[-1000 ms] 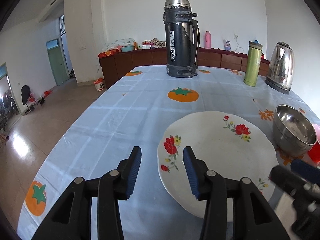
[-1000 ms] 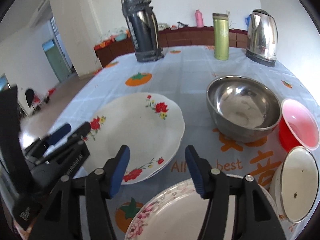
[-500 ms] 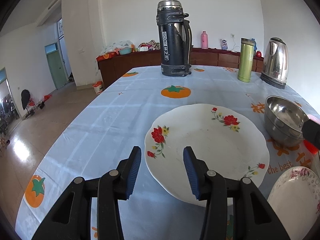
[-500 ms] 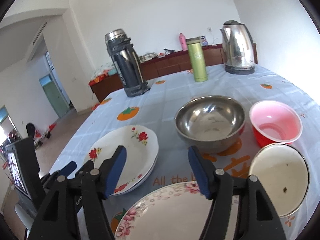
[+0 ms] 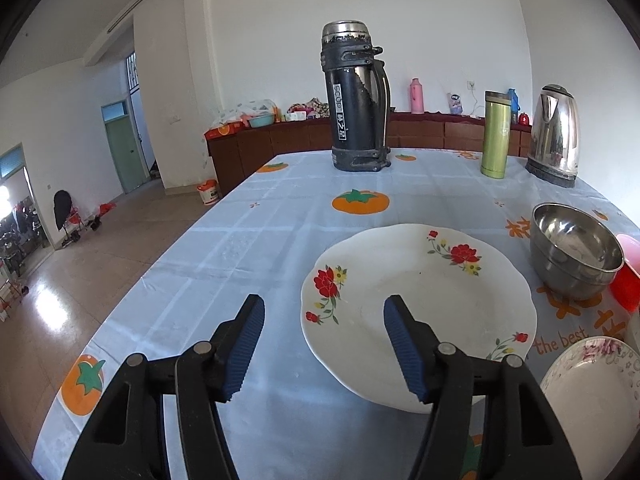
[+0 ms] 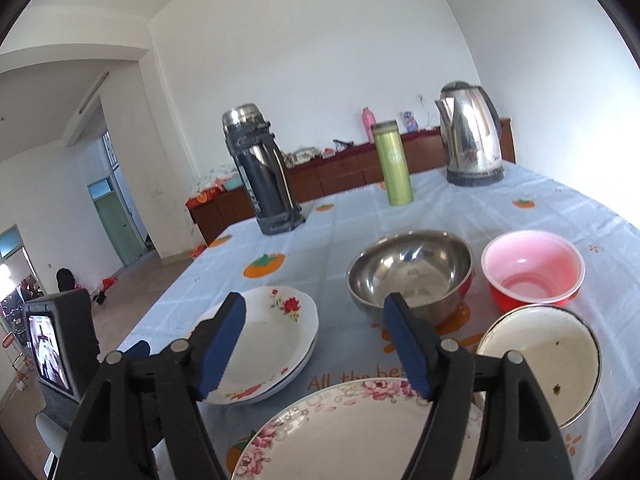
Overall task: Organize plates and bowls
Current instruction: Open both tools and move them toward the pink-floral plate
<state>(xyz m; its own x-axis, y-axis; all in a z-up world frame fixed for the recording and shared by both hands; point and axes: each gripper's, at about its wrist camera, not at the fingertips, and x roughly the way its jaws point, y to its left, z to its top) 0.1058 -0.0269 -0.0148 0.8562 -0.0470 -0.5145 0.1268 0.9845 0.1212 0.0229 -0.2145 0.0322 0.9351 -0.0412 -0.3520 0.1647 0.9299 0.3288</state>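
A white plate with red flowers (image 5: 420,304) lies on the tablecloth; in the right wrist view it tops a small stack (image 6: 276,332). My left gripper (image 5: 324,340) hovers over its near left rim, jaws opening, gripping nothing. My right gripper (image 6: 314,340) hangs above a pink-flowered plate (image 6: 352,432), jaws opening too, with nothing between the pads. Beyond it stand a steel bowl (image 6: 412,272), a red bowl with a pink inside (image 6: 532,272) and a white enamel bowl (image 6: 540,356). The steel bowl (image 5: 576,248) and the pink-flowered plate (image 5: 596,392) also show at the left wrist view's right edge.
At the table's far end stand a tall black thermos (image 5: 356,96), a green tumbler (image 5: 496,136) and a steel kettle (image 5: 554,136). The left edge of the table (image 5: 132,304) drops to the tiled floor. A dark sideboard (image 5: 280,140) runs along the back wall.
Both grippers' jaws have spread wider. The right gripper has swung away from the red-flower plate toward the bowls and has left the left wrist view. The left gripper has shifted slightly.
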